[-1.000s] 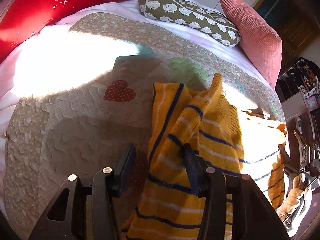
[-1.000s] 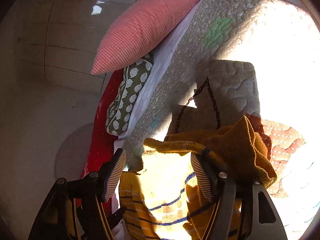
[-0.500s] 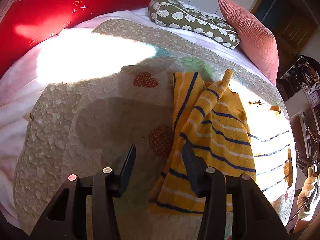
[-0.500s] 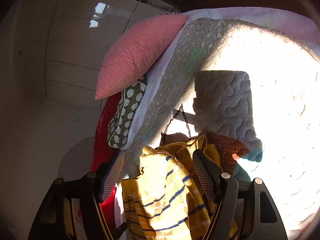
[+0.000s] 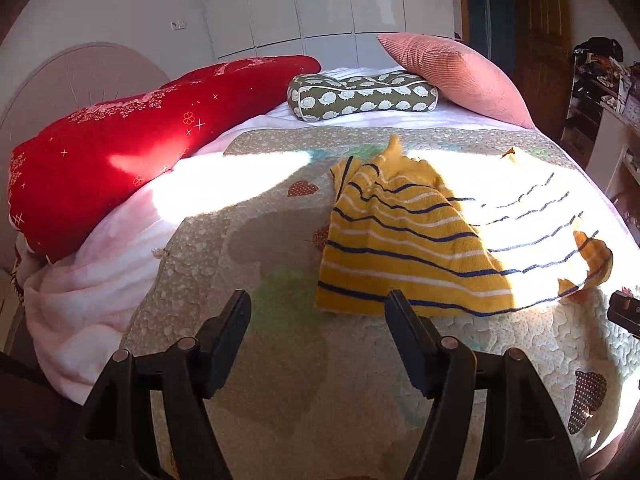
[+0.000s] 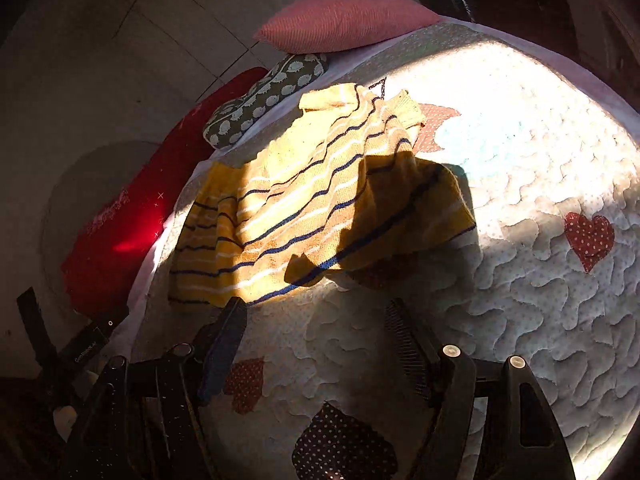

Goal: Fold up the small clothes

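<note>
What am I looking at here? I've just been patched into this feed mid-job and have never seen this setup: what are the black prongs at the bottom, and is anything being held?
There is no robot. A person holds a two-finger gripper in each hand, and each carries a fisheye camera looking along its fingers. The black prongs are those fingers.

One picture is from the left gripper, the other from the right gripper. Both are open and hold nothing.

Both look at a bed covered by a quilt with heart patches. On it lies a yellow striped sweater, partly in sun, free of both grippers. At the far end are a red pillow, a green patterned pillow and a pink cushion.
</note>
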Demonstrator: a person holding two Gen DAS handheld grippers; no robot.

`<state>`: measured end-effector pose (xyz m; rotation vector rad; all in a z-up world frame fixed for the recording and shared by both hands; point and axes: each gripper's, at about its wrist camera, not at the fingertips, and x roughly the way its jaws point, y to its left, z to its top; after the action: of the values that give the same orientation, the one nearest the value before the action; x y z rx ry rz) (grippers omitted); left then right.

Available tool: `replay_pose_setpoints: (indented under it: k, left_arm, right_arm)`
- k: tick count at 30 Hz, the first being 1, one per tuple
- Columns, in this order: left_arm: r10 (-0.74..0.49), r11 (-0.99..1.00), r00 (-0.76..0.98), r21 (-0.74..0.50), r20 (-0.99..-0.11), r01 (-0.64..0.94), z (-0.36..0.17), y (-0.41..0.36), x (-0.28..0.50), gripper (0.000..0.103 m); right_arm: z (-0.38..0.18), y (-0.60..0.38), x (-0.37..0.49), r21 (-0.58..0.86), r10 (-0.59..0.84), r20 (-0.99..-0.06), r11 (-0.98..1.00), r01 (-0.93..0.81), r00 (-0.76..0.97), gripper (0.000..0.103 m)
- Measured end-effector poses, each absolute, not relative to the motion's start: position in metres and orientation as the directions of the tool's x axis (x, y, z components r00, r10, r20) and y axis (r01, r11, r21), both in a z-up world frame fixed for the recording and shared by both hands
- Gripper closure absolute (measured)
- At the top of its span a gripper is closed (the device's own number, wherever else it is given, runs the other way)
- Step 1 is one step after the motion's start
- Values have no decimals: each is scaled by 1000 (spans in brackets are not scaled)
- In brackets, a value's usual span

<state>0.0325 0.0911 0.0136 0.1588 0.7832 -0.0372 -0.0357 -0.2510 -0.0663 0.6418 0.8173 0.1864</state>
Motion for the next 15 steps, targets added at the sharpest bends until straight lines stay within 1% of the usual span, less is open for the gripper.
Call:
replay_pose_setpoints:
  k: [6,11,15]
  left_arm:
    - [-5,991,693,91,-721,102,14,80,10,34]
    - [8,985,682,123,-731,120,9,69,2,34]
    - [10,982,675,133,-738,132,6,62,0,34]
  right_arm:
    - [-83,-243,-53,611,369,-621,780,132,691,27]
    - [-95,-242,-55,593,349,-652,787,167,673,27]
    - [-99,-242,-57,600,352,-647,783,166,676,26]
